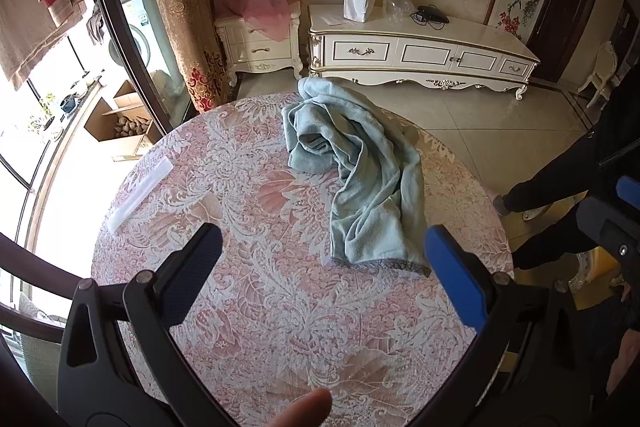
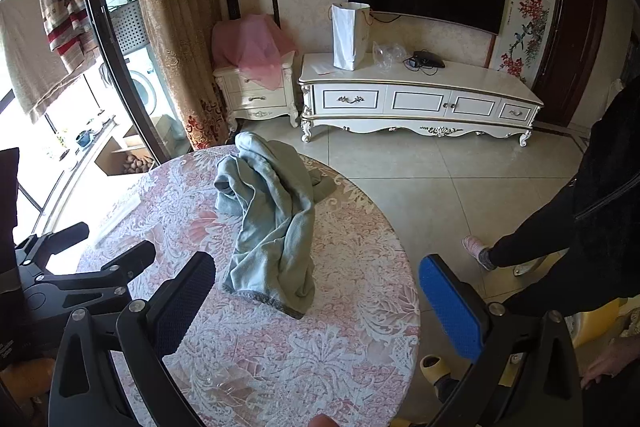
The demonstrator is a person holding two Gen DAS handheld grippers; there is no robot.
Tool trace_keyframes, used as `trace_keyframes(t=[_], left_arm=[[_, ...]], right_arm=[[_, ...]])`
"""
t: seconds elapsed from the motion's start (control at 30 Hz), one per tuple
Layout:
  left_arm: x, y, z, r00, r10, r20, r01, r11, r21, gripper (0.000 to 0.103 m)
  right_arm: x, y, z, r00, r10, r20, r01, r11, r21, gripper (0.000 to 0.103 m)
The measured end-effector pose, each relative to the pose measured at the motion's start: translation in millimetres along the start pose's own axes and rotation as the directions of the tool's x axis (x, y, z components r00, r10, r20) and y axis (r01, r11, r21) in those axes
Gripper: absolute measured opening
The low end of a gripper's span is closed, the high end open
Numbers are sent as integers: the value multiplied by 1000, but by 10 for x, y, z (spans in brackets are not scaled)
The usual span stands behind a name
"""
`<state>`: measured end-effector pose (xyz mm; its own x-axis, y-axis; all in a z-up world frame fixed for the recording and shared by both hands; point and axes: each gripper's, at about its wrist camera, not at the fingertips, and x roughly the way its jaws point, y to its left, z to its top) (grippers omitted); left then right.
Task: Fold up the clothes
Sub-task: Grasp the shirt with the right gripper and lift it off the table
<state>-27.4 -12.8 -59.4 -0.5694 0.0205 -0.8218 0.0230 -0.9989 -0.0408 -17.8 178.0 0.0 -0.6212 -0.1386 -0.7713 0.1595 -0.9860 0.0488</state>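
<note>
Pink lace-patterned cloth covers the round table (image 1: 256, 307) beneath both grippers, where a crumpled pale-green garment (image 1: 360, 171) lies just ahead of the wide-open, empty left gripper (image 1: 324, 247) and the equally spread, empty right gripper (image 2: 316, 279).

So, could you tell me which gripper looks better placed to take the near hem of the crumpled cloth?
Probably the left gripper: the cloth's hem lies between its open fingers. The right gripper is open too, but spans past the table edge.
</note>
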Motion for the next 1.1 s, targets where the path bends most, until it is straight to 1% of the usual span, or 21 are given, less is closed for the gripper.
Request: trace_keyframes(t=[0.13, 0.23, 0.33, 0.4, 0.43, 0.47, 0.5, 0.53, 0.57, 0.6, 0.63, 0.7, 0.73, 0.77, 0.83, 0.87, 1.03, 1.07, 1.1], left_arm=[[311, 98, -26, 999, 16, -47, -16, 1000, -16, 102], [511, 182, 1, 998, 31, -62, -34, 998, -44, 102], [709, 267, 75, 996, 39, -83, -45, 996, -81, 102], [800, 320, 107, 995, 43, -91, -53, 993, -104, 102], [834, 344, 113, 994, 45, -95, -55, 992, -113, 102], [855, 361, 100, 994, 46, -101, -58, 991, -118, 102], [876, 379, 87, 993, 48, -106, -61, 991, -122, 102], [897, 396, 74, 992, 50, -112, -64, 990, -126, 102], [915, 412, 57, 992, 52, -117, -67, 989, -130, 102], [927, 423, 29, 991, 53, -124, -69, 989, -133, 102], [939, 435, 0, 990, 54, -131, -72, 988, -136, 102], [963, 457, -54, 988, 56, -144, -77, 987, -142, 102], [978, 471, -74, 987, 55, -149, -78, 986, -148, 102], [993, 484, -94, 986, 55, -155, -79, 985, -154, 102], [1015, 505, -125, 985, 55, -162, -82, 983, -164, 102], [1024, 513, -138, 985, 55, -165, -83, 982, -168, 102], [1078, 558, -175, 982, 56, -178, -90, 978, -189, 102], [1086, 564, -176, 982, 56, -179, -90, 977, -192, 102], [1093, 570, -178, 982, 55, -179, -90, 977, -194, 102]], right_arm=[[267, 52, 45, 999, 37, -22, -38, 999, -36, 103], [604, 107, 127, 995, 84, -56, -88, 993, -76, 103], [986, 125, 259, 986, 150, -74, -157, 983, -98, 103], [1261, 120, 366, 975, 206, -81, -214, 971, -105, 101], [1417, 110, 422, 967, 236, -97, -246, 964, -103, 96], [1574, 97, 476, 960, 254, -114, -266, 959, -100, 89], [1731, 74, 526, 953, 270, -133, -284, 954, -93, 84], [1888, 50, 575, 946, 285, -153, -300, 950, -86, 75], [2045, 19, 620, 942, 288, -174, -304, 949, -76, 71], [2192, -15, 655, 937, 291, -196, -309, 949, -70, 71], [2338, -49, 686, 931, 292, -217, -312, 948, -65, 67], [2632, -105, 690, 921, 277, -275, -307, 949, -73, 60], [2772, -134, 669, 909, 276, -313, -311, 948, -68, 51], [2895, -156, 642, 892, 287, -349, -325, 944, -54, 44], [3057, -201, 585, 860, 321, -395, -359, 933, -22, 40], [3100, -214, 569, 853, 335, -401, -370, 929, -13, 40], [3249, -232, 525, 837, 331, -434, -363, 932, 12, 39], [3264, -245, 523, 836, 333, -437, -361, 932, 20, 29], [3272, -258, 517, 837, 330, -437, -356, 934, 25, 22]])
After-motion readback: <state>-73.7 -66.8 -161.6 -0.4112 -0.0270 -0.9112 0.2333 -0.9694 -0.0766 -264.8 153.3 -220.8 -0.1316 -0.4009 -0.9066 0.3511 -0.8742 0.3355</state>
